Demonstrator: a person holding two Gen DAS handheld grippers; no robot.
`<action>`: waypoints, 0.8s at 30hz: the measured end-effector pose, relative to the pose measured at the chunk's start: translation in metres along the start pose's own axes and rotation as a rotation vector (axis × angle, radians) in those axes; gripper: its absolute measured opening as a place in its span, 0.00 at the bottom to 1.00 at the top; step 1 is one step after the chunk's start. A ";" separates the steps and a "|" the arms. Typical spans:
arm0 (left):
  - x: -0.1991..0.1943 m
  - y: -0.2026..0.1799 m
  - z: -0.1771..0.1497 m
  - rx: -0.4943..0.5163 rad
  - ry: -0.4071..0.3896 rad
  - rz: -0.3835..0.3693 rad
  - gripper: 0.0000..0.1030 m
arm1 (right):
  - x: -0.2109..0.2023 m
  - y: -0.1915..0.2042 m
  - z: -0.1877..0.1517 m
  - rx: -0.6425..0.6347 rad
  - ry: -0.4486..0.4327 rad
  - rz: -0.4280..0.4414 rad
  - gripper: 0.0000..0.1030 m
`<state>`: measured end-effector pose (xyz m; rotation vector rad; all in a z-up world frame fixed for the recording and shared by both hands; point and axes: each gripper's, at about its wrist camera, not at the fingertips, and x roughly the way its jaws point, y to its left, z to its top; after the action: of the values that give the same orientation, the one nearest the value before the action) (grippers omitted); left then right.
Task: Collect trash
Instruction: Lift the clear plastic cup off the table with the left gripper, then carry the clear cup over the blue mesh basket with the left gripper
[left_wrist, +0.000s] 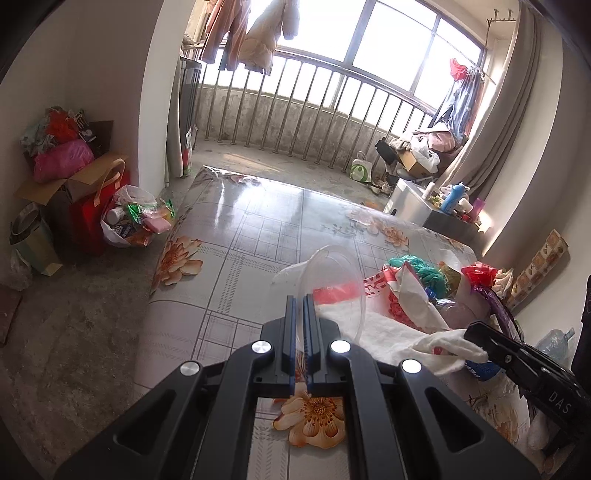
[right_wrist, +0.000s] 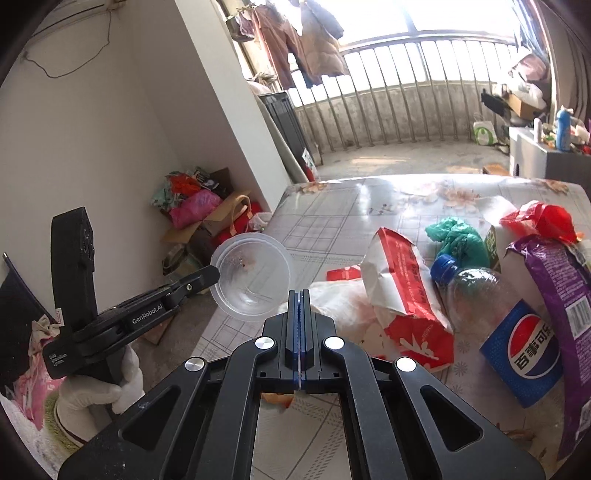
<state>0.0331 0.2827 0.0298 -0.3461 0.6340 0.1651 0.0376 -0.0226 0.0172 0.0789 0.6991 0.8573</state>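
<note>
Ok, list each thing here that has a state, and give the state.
Left gripper: shut on the cup rim.
Right gripper: shut on the white cloth.
Clear cup: empty, lifted off the table.
White cloth: pinched at one end.
Pepsi bottle: capped, lying down.

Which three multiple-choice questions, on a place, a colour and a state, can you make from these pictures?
1. Where does the Pepsi bottle lie?
A on the floor; B on the flowered cover; C in a box
2. Which colour is the bottle's cap?
A red; B green; C blue
3. In what state are the left tongs?
A shut on the clear cup; B open, empty; C shut on a bag

B: it lies among the trash there.
C: the cap is blue.
A: they pinch the cup's rim.
</note>
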 end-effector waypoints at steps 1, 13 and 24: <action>-0.008 -0.002 0.002 0.001 -0.011 -0.007 0.03 | -0.004 0.002 0.004 0.000 -0.013 0.019 0.00; -0.076 -0.090 0.030 0.155 -0.123 -0.199 0.03 | -0.147 -0.022 0.024 0.019 -0.317 -0.016 0.00; -0.034 -0.324 0.031 0.478 0.054 -0.647 0.01 | -0.300 -0.127 -0.018 0.185 -0.597 -0.434 0.00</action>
<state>0.1054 -0.0086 0.1594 -0.0789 0.5666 -0.6090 -0.0227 -0.3258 0.1207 0.3230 0.2121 0.3172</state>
